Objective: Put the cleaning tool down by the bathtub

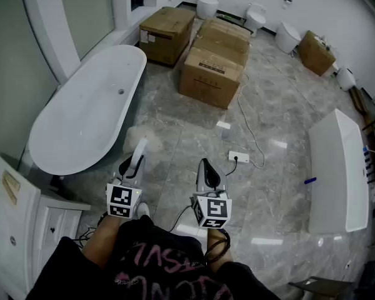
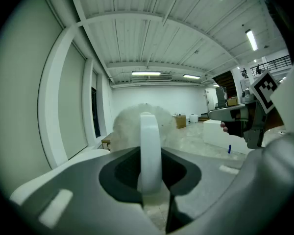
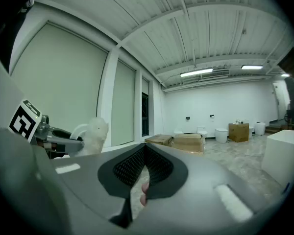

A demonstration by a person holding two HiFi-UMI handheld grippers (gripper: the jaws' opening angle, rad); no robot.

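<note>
The cleaning tool is a duster with a flat white handle (image 2: pixel 149 151) and a fluffy white head (image 1: pixel 144 136). My left gripper (image 1: pixel 136 162) is shut on the handle, and the head points forward over the marble floor near the bathtub's near end. In the left gripper view the fluffy head (image 2: pixel 137 121) rises behind the handle. The white freestanding bathtub (image 1: pixel 87 111) lies to the left of the tool. My right gripper (image 1: pixel 206 169) hangs beside the left one, its jaws shut with nothing in them. In the right gripper view the fluffy head (image 3: pixel 96 131) shows at the left.
Cardboard boxes (image 1: pixel 212 61) stand ahead, with white toilets (image 1: pixel 207 5) by the far wall. A power strip (image 1: pixel 239 157) and its cable lie on the floor. A long white block (image 1: pixel 337 167) is at the right and a white cabinet (image 1: pixel 19 230) at the near left.
</note>
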